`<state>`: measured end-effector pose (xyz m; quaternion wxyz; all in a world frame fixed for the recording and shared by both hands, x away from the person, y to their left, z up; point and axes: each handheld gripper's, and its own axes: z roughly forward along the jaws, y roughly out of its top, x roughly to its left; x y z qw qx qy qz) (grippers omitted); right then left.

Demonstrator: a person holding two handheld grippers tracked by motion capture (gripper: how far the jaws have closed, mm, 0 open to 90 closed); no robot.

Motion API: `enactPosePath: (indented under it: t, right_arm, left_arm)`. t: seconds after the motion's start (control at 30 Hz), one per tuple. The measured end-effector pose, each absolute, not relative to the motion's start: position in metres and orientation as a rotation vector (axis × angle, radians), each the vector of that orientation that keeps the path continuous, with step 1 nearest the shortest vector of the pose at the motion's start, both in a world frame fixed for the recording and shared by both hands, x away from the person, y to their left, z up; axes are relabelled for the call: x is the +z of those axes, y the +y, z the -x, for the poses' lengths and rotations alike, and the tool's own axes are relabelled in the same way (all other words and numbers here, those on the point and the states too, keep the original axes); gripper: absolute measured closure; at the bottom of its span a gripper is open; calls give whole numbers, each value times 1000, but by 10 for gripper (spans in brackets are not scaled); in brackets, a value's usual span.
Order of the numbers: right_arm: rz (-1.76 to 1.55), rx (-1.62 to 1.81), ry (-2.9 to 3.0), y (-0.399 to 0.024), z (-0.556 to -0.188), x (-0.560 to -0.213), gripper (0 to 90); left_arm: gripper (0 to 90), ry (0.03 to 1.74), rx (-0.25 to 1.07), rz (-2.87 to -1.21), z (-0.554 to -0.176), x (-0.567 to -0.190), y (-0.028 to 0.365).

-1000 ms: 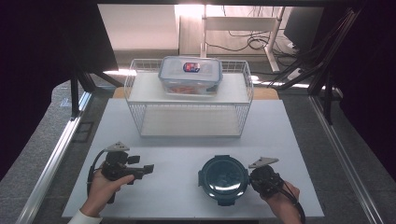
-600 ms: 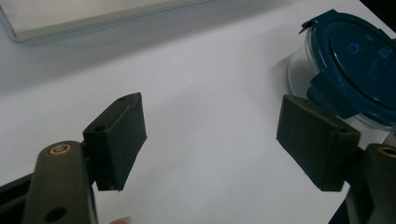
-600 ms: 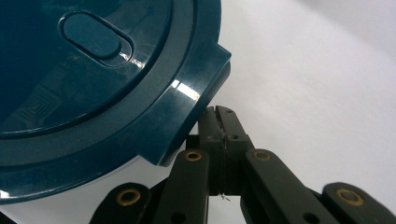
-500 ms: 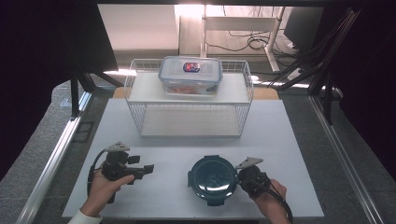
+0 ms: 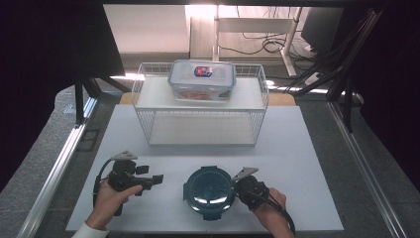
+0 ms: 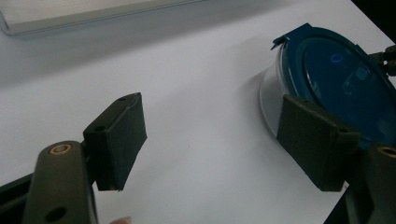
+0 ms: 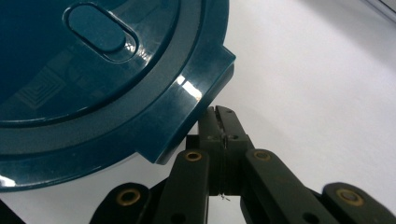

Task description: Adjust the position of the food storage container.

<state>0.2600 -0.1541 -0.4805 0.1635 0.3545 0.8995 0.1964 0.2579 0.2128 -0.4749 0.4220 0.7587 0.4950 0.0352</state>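
Note:
A round clear container with a dark teal lid (image 5: 209, 191) sits on the white table near its front edge. My right gripper (image 5: 238, 186) is shut, and its tips rest against the right side of the lid rim. In the right gripper view the closed jaws (image 7: 219, 125) sit just beside a clip tab of the teal lid (image 7: 93, 70), with nothing between them. My left gripper (image 5: 150, 180) stands open to the left of the container, apart from it. In the left gripper view its jaws (image 6: 212, 137) gape over bare table, with the lid (image 6: 336, 79) beyond the right jaw.
A white wire rack (image 5: 200, 106) stands at the middle back of the table. A clear rectangular food box (image 5: 201, 79) with a label rests on its top shelf. The table's front edge lies close under both hands.
My right gripper has moved left across the table, and the round container has slid left with it. The left gripper has stayed where it was.

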Motion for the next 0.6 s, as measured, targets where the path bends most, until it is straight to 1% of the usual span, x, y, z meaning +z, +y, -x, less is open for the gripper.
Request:
enactPosePath:
  t: [0.27,0.4,0.6]
  right_arm:
    - [-1002,624,2599,-150,-261,-481,889]
    - [-1061,728,2576,-163,-263,-476,888]
    - [-1179,999,2453,-193,-259,-450,886]
  left_arm:
    - [233,1245,89,-1896,-258,-475,214]
    - [233,1240,95,-1887,-256,-472,215]
    - [232,1234,103,-1883,-254,-469,213]
